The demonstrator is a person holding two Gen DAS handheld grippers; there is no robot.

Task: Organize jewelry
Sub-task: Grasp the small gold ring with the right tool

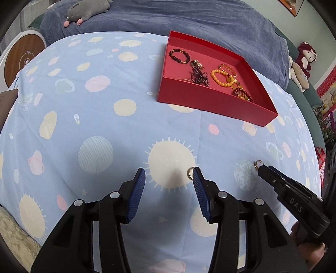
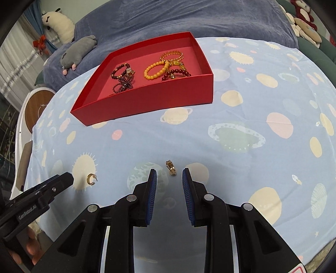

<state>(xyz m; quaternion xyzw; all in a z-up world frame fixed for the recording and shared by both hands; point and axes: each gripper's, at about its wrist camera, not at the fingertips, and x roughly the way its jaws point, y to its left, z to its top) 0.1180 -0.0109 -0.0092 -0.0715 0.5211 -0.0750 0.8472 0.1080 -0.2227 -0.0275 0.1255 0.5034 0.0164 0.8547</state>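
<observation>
A red open box (image 1: 216, 103) (image 2: 147, 100) lies on the space-print sheet and holds several bead bracelets, among them a yellow one (image 1: 220, 77) (image 2: 156, 70). A small gold hoop earring (image 1: 190, 173) (image 2: 90, 179) lies on the sheet just beside the right finger of my open left gripper (image 1: 169, 175). A second gold earring (image 2: 171, 167) (image 1: 257, 164) lies just ahead of my open right gripper (image 2: 169, 177), between the lines of its fingers. Both grippers are empty and low over the sheet.
A blue blanket (image 1: 189, 19) lies behind the box, with a grey plush (image 1: 88, 10) (image 2: 77, 51) on it. More plush toys (image 1: 304, 61) sit at the right. A round wooden-topped stand (image 1: 23, 56) stands left of the bed.
</observation>
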